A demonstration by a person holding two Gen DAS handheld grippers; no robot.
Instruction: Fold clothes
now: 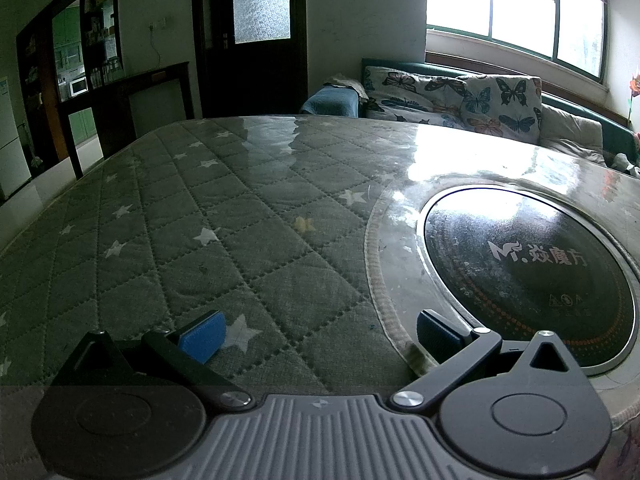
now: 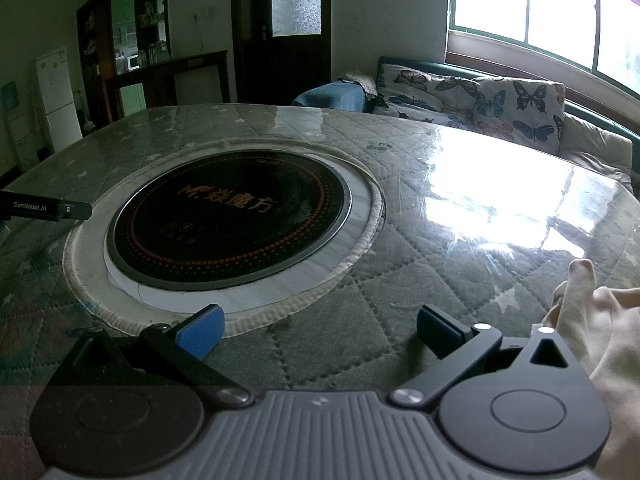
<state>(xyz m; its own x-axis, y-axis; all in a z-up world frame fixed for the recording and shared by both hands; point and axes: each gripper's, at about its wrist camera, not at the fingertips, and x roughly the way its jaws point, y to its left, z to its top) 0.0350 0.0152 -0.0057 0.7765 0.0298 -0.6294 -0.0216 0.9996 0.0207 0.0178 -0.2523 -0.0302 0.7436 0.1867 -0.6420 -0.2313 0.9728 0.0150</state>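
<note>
A cream-coloured garment (image 2: 600, 332) lies bunched at the right edge of the right wrist view, just right of my right gripper (image 2: 320, 330), which is open and empty over the quilted table cover (image 2: 400, 280). My left gripper (image 1: 320, 332) is open and empty, low over the star-patterned quilted cover (image 1: 200, 220); no garment shows in the left wrist view. The tip of the left gripper shows at the left of the right wrist view (image 2: 48, 207).
A round black induction hob (image 2: 228, 220) is set into the middle of the table, also at the right of the left wrist view (image 1: 532, 272). A butterfly-print sofa (image 2: 480, 100) stands behind the table under the window. A dark door (image 1: 256, 32) and shelving are at the back.
</note>
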